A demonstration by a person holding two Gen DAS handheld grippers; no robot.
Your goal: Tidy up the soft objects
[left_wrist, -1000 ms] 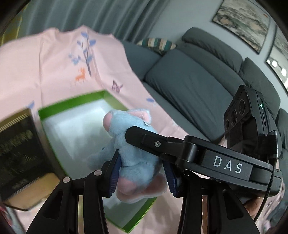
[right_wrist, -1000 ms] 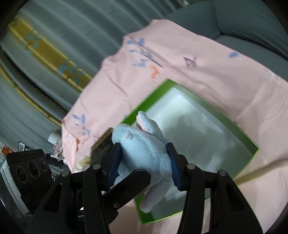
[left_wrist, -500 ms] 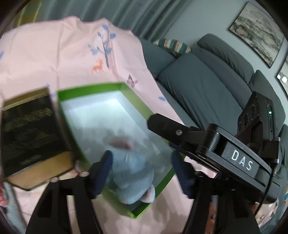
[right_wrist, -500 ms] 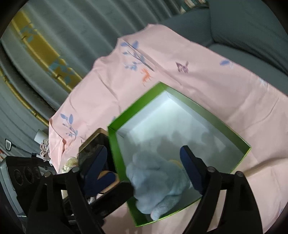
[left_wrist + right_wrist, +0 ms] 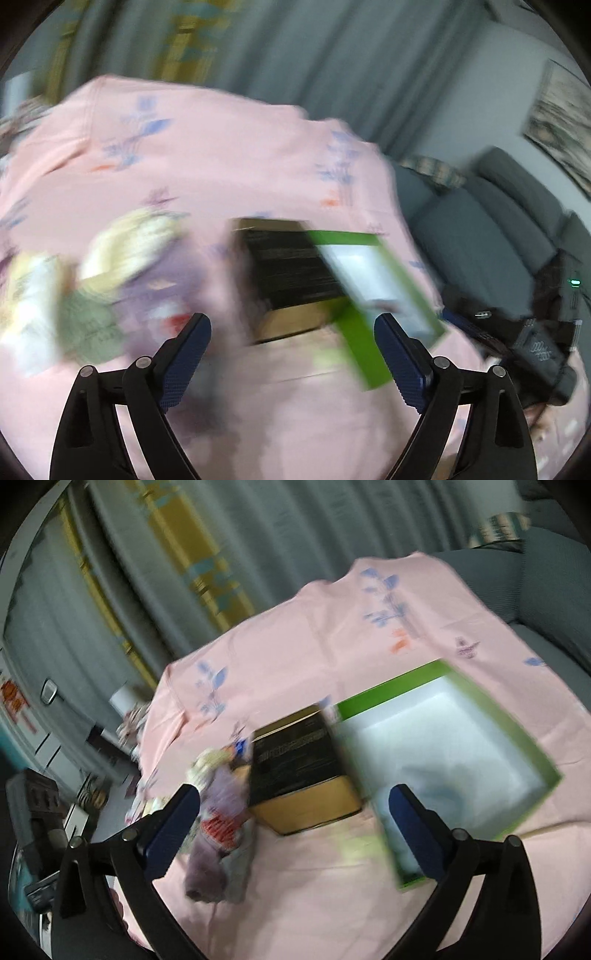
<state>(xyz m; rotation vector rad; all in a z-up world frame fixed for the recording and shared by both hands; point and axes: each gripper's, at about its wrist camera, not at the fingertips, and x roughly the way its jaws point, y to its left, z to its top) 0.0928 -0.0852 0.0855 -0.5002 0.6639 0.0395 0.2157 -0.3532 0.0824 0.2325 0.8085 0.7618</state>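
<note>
The open green box (image 5: 391, 686) with a white inside stands on the pink printed cloth (image 5: 295, 627). A pale blue blur in its near corner looks like the blue plush toy (image 5: 397, 843), partly behind my right finger. My right gripper (image 5: 295, 830) hangs above the cloth in front of the box, its jaws opening, with nothing between them. In the blurred left wrist view my left gripper (image 5: 295, 354) is opening too and holds nothing; the green box (image 5: 358, 339) lies ahead on its right. A pile of soft toys (image 5: 147, 280) lies left of it, among them a purple one (image 5: 218, 812).
A black and gold box (image 5: 295, 760) stands against the green box's left side, between it and the toy pile. A grey sofa (image 5: 498, 229) runs along the right, grey curtains (image 5: 258, 535) hang behind. Clutter sits beyond the cloth's left edge (image 5: 125, 709).
Both grippers let go of the blue plush toy, which dropped into the green box. Their jaws spread wide, and both swung left and back from the box, the left one farther.
</note>
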